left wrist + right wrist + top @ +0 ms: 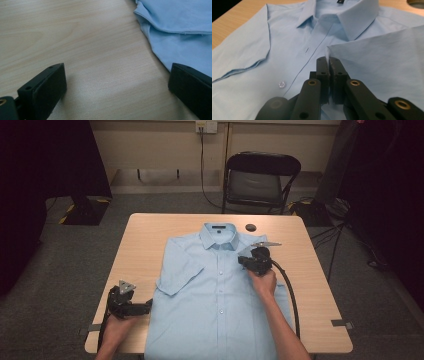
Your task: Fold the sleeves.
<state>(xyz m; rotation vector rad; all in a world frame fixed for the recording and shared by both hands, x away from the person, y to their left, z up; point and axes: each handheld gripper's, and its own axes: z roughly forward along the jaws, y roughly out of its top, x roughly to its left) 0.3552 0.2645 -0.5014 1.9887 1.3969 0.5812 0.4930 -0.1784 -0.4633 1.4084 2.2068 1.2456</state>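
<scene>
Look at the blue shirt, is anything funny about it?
Yes. The light blue short-sleeved shirt lies flat and buttoned on the pale wooden table, but one sleeve is folded over the chest, its edge pinched in the right gripper. Its hem hangs over the table's near edge. The left gripper waits open beside it.

Grey carpet floor (60,270), black folding chair (260,180) behind wooden table (145,235), cream wall (155,142), dim light.

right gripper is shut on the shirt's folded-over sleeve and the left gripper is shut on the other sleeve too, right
Not quite. The right gripper is indeed shut on the folded-over sleeve of the shirt, but the left gripper is open: the left gripper view shows its jaws standing wide apart over the bare table, with the shirt's edge just beside one jaw, not clamped.
</scene>
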